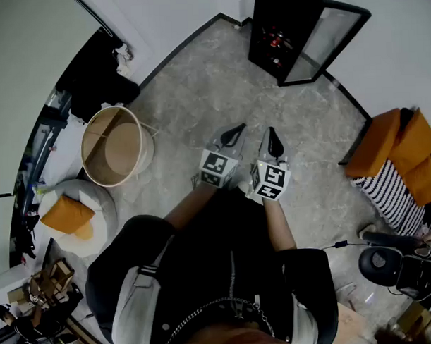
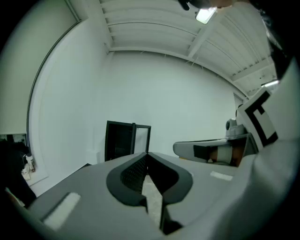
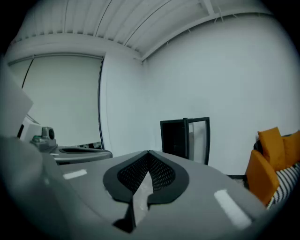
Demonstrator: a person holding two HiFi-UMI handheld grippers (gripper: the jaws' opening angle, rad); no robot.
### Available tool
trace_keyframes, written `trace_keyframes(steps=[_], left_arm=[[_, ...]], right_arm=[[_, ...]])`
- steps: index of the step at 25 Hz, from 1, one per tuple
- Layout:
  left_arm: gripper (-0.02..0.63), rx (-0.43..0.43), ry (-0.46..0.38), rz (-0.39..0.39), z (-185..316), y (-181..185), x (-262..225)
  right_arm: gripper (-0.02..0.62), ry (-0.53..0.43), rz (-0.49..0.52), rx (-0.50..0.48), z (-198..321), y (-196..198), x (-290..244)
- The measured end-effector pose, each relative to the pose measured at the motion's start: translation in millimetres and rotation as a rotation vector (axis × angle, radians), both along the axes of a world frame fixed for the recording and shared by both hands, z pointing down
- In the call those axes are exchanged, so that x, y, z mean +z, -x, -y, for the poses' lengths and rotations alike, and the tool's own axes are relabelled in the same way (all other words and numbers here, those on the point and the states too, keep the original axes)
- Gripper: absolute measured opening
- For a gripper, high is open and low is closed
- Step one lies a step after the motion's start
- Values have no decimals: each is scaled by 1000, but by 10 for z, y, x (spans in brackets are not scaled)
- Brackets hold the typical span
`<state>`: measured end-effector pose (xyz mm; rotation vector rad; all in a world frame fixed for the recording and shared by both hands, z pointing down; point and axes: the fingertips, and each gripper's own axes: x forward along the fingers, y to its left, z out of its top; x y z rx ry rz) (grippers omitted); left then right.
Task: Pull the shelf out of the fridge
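Approach: my left gripper (image 1: 232, 135) and right gripper (image 1: 274, 142), both closed on nothing, well apart from the open fridge (image 1: 270, 28) across the floor; I should step close, then part jaws at its shelf.

You see a tan tub (image 1: 118, 146) and an orange cushion (image 1: 67, 214) on a white pouf (image 1: 100, 205) at the left edge of the floor (image 1: 198, 91), and an orange armchair (image 1: 394, 147) at its right edge.
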<state>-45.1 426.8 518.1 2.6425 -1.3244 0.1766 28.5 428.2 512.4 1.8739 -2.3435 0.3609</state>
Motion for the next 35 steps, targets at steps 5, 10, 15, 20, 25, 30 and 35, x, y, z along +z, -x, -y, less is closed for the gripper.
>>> trace_keyframes(steps=[5, 10, 15, 20, 25, 30, 35], left_arm=[[9, -6, -6, 7, 29, -13, -26], [9, 1, -7, 23, 64, 15, -22], [9, 5, 15, 15, 187, 60, -11], [9, 39, 11, 9, 425, 33, 10], [9, 50, 13, -6, 787, 32, 29], [9, 70, 10, -17, 1126, 73, 16], [9, 80, -3, -20, 1444, 176, 10]], right_arm=[[2, -6, 53, -22, 9, -14, -14], [2, 5, 31, -25, 29, 67, 28], [2, 17, 23, -36, 101, 152, 41], [2, 48, 18, -9, 304, 154, 82], [2, 38, -5, -1, 605, 179, 94], [2, 43, -14, 8, 936, 264, 110], [2, 38, -16, 22, 1268, 362, 98]])
